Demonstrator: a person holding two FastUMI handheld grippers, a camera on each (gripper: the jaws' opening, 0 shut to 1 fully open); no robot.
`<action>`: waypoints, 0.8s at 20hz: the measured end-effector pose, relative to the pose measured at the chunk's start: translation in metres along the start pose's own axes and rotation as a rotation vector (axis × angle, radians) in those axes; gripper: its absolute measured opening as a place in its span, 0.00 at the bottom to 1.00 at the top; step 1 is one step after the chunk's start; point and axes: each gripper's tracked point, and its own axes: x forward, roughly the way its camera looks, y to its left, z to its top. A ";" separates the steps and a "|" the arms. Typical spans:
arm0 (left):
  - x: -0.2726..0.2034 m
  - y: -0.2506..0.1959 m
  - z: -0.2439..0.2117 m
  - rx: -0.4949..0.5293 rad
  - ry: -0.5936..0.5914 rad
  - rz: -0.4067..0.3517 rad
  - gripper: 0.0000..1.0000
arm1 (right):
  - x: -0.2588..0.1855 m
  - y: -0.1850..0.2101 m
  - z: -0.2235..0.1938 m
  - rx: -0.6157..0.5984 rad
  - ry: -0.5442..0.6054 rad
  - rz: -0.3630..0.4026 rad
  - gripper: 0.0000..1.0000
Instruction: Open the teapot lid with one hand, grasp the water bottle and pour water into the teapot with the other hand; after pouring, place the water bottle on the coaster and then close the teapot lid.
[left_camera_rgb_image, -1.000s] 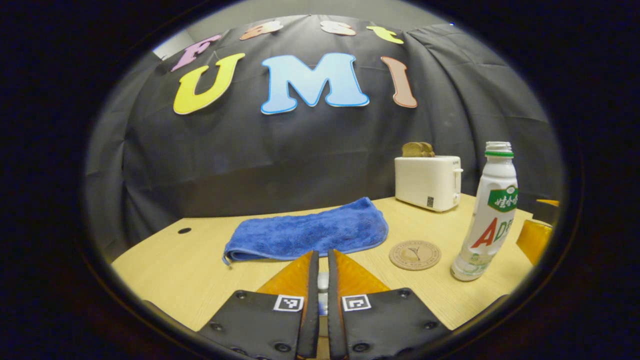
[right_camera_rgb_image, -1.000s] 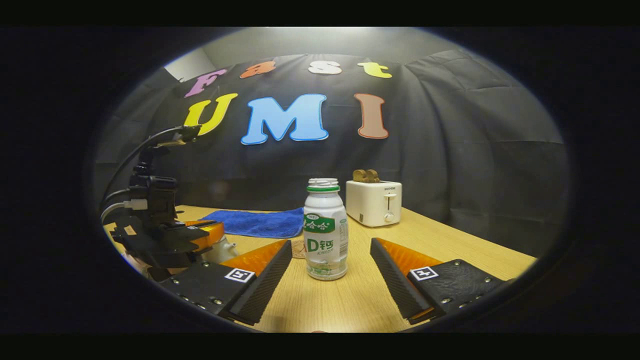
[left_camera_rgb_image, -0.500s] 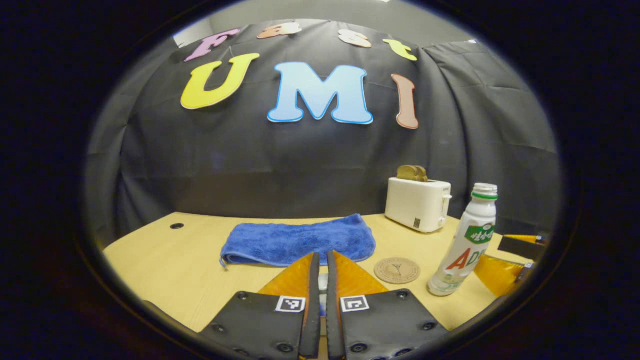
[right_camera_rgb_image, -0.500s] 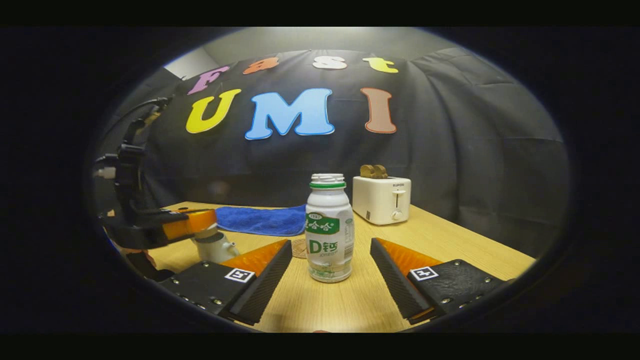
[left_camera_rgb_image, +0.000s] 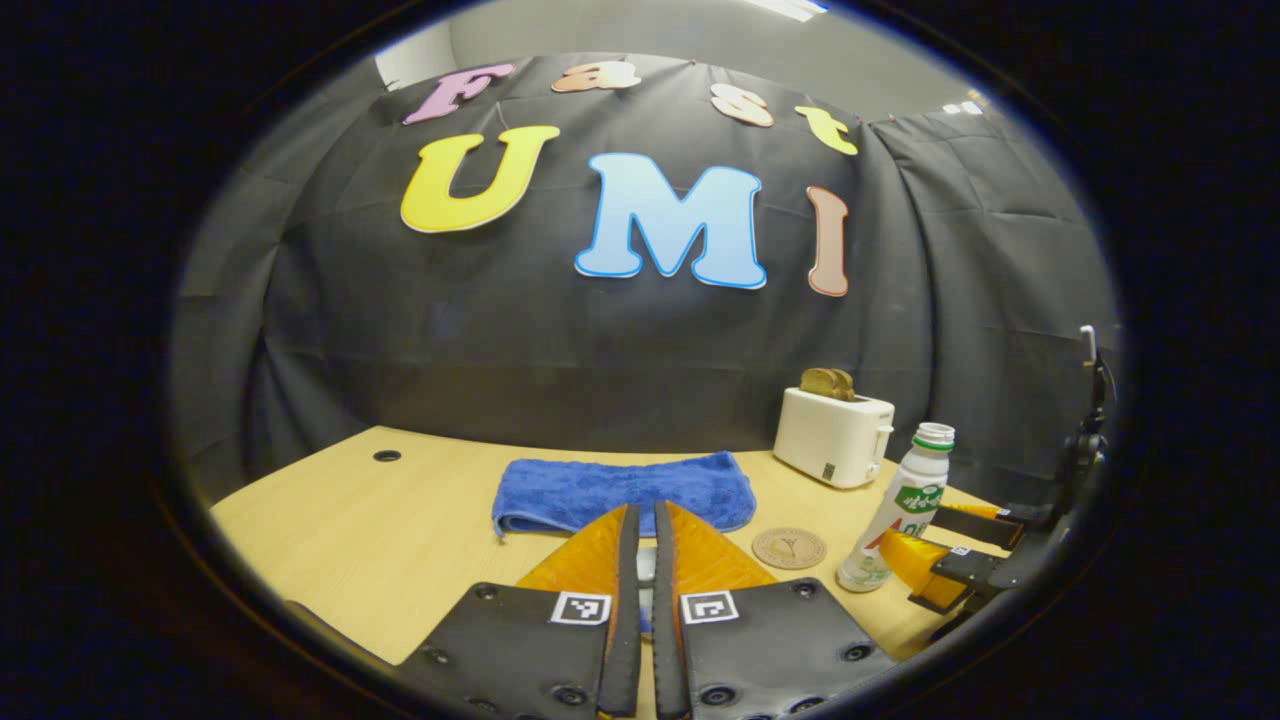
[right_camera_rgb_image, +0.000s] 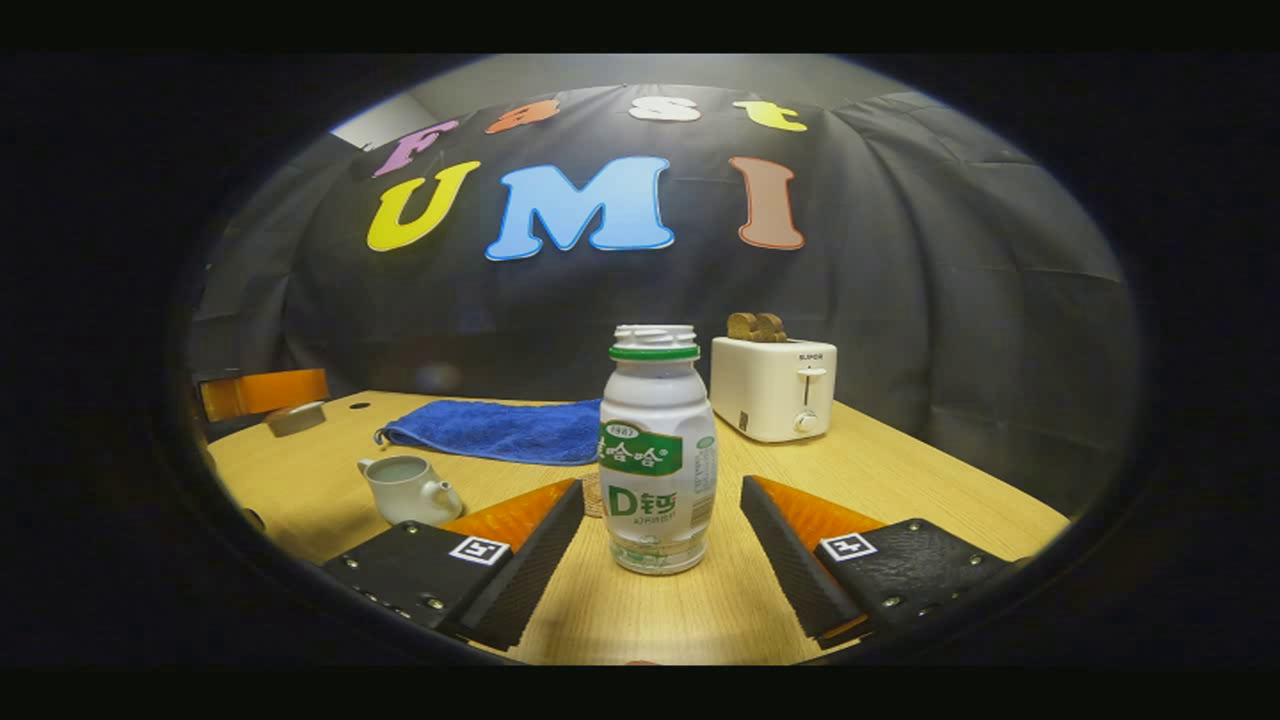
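We hold the lid pinched in the left tool, well clear at ten o'clock. The right tool gapes around the bottle; we should close squarely mid-body, then tip toward the pot.

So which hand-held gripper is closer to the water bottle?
Right. The right hand-held gripper has its open fingers on either side of the water bottle, not touching it. The left hand-held gripper is away past the teapot, holding the lid.

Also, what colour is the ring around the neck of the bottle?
Green. The ring on the bottle shows best in the right gripper view.
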 end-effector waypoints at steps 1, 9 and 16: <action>-0.005 0.005 -0.001 -0.005 0.002 0.002 0.08 | 0.002 0.000 -0.002 -0.002 0.006 -0.001 0.97; -0.023 0.028 -0.013 0.018 0.000 0.021 0.12 | 0.017 -0.002 -0.016 -0.025 0.067 -0.039 0.95; -0.025 0.034 -0.013 0.000 -0.015 0.011 0.15 | 0.017 -0.001 -0.016 -0.070 0.081 -0.056 0.81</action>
